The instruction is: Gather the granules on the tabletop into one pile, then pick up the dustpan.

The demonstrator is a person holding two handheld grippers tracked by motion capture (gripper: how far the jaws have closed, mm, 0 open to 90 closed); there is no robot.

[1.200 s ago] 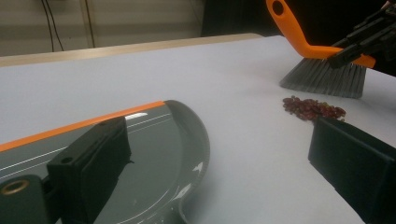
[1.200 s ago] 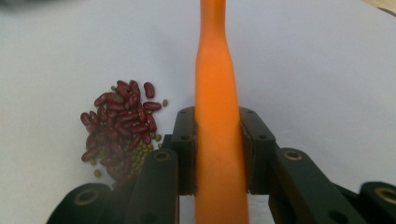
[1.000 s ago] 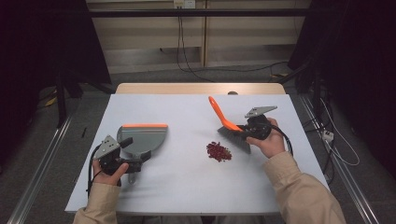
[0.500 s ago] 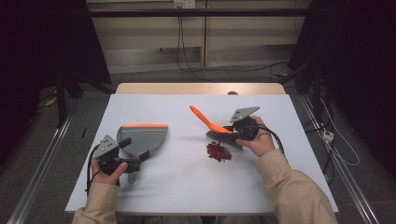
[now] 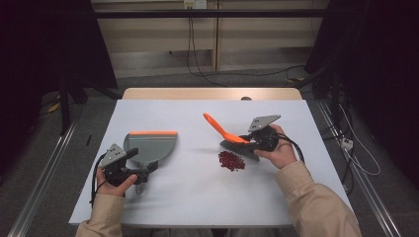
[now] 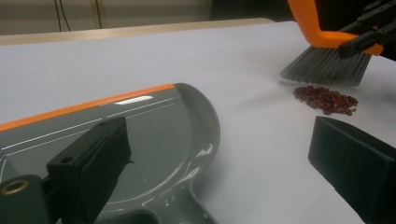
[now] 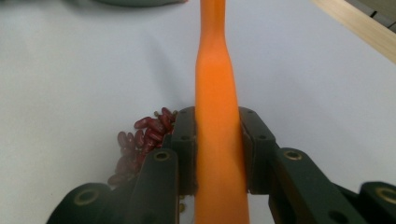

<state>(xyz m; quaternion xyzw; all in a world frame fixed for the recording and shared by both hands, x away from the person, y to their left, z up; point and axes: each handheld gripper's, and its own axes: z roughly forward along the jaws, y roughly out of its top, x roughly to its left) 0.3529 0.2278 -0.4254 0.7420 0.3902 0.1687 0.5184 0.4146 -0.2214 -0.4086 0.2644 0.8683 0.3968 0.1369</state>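
In the high view, the left gripper [image 5: 141, 170] sits at lower left of the frame, held on the handle of the grey dustpan [image 5: 150, 146]. Whether its jaws clamp that handle I cannot tell; in the left gripper view they stand wide apart, one over the pan [image 6: 154, 135] and one at lower right. The pan lies flat on the white table [image 5: 197, 197], its orange edge toward the top of the frame.

Right of centre, a small heap of red beans [image 5: 231, 160] lies on the table, well apart from the pan. Just above and right of it, the right gripper [image 5: 247, 143] has its jaws clamped on the orange handle of the brush [image 5: 225, 132]. The bristles hang close over the beans, and the handle slants toward upper left. In the right gripper view the handle [image 7: 217, 116] runs up between the pads, beans [image 7: 140, 144] at lower left.
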